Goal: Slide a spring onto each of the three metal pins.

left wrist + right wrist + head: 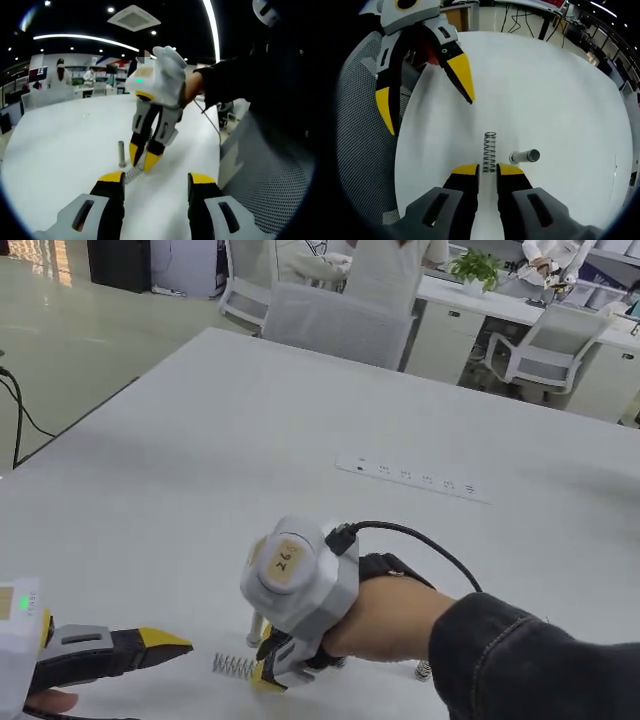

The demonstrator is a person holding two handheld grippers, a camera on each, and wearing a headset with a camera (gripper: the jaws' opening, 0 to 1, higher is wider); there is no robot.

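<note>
Right gripper (488, 170): jaws drawn narrow, pinching the near end of the spring.
Spring (490, 147): a thin wire coil that runs straight out from the jaws. Its far end is free. It sits low at the table, and whether it rests on the surface cannot be told.
Pin (525, 156): a short metal post standing upright just beside the spring, with no coil on it.
Left gripper (156, 178): jaws wide apart and holding nothing, near the right gripper and facing it.
Table (300, 420): a plain white top that carries the pin.
Small metal piece (423, 671): lies by the sleeve, too small to tell whether it is a spring or a pin.
Handling (judged): the spring is likely very light, bends easily sideways, and may flick out of smooth jaws.
Hold (judged): grip lightly across the last few coils, so the free end stays open for the pin and the wire is not crushed.
</note>
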